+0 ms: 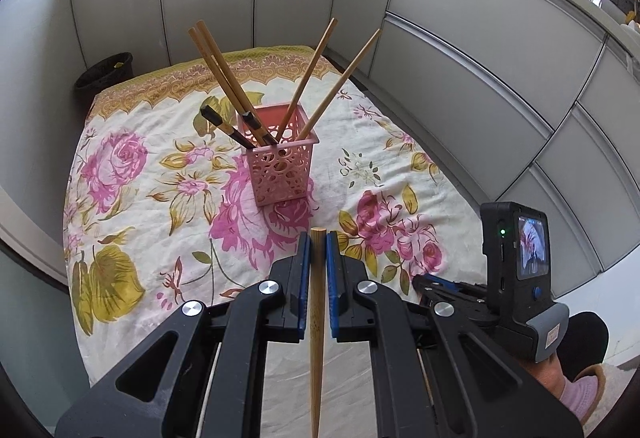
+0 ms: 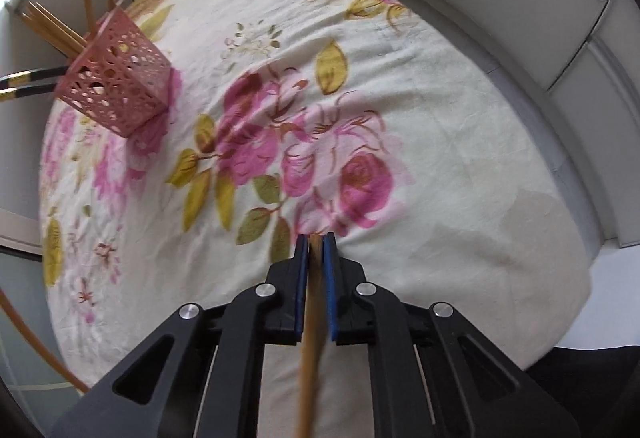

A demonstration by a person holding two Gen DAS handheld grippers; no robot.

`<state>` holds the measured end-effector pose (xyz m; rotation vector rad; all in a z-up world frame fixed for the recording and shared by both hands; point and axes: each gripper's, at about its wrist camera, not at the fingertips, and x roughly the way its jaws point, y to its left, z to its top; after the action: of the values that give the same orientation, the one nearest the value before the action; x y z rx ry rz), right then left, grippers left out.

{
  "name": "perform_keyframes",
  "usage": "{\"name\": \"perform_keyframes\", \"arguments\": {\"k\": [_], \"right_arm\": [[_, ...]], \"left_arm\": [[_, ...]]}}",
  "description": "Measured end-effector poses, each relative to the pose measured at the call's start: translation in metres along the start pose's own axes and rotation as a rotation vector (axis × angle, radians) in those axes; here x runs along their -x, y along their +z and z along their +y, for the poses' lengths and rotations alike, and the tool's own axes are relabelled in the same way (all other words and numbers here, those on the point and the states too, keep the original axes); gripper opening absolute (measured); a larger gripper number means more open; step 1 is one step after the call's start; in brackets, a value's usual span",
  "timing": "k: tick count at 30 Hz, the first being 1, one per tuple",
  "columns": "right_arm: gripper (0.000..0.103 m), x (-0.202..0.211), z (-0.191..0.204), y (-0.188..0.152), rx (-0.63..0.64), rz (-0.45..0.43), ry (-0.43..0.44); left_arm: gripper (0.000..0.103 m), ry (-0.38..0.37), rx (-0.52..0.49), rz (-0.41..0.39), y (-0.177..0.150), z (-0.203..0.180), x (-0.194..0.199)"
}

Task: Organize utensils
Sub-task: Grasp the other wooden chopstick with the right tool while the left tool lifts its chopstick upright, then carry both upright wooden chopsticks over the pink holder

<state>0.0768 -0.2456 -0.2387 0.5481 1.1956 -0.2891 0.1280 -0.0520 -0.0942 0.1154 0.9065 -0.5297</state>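
Jaws of both grippers are clenching chopsticks: the left gripper [image 1: 318, 238] is holding a bamboo chopstick [image 1: 317, 302] lengthwise between its blue pads, blunt end forward, and the right gripper [image 2: 316, 238] is pinching a second chopstick [image 2: 313, 302] in the same manner. Standing upright on the floral cloth [image 1: 132, 205] covering the table, the pink perforated holder [image 1: 278, 157] is serving as the reference landmark; it is already containing four plain chopsticks [image 1: 224, 69], leaning outward in two pairs, and two dark-handled ones [image 1: 224, 125] resting against its near-left rim. The left gripper is hovering on the near side of the holder, well short of it; the right gripper is working well apart from the holder, to its right, low over the cloth. The step in hand appears to be carrying the remaining chopsticks to the holder. The next move probably calls for tilting each stick upright above the holder's open top before releasing, avoiding the splayed sticks.
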Motion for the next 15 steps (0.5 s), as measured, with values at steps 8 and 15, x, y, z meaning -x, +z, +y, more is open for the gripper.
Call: {"name": "perform_keyframes", "arguments": {"k": [8, 15], "right_arm": [[0.007, 0.071, 0.000, 0.002, 0.053, -0.263, 0.246], [0.008, 0.144, 0.016, 0.004, 0.200, -0.556, 0.284]], "left_arm": [[0.007, -0.027, 0.080, -0.084, 0.003, 0.012, 0.035], [0.007, -0.009, 0.108, -0.169, 0.021, 0.013, 0.058]]}}
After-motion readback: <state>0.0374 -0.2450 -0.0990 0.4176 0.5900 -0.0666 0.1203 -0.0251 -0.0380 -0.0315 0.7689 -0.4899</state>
